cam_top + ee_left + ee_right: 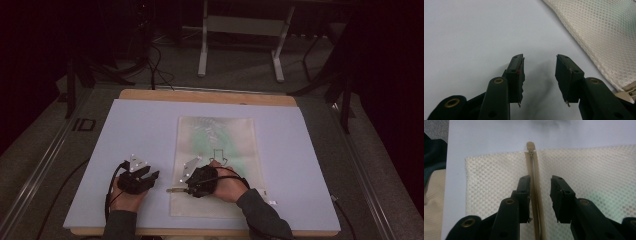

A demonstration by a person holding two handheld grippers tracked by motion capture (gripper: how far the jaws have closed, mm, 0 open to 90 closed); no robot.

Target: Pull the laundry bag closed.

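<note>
right gripper (539,195) hovers half open, empty, over the mesh zipper bag (596,172), jaws astride the zipper (535,185); its pull tab (530,145) lies at twelve o'clock. best reach forward to pinch the tab squarely. left gripper (539,77) waits open, empty.

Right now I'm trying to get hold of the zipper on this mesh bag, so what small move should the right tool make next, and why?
Probably ease the right tool forward along the zipper toward the pull tab at the mesh bag's edge. Its jaws stand apart over the zipper tape, pressing on nothing, and the tab lies ahead of the tips. The left tool is open over the bare table.
</note>
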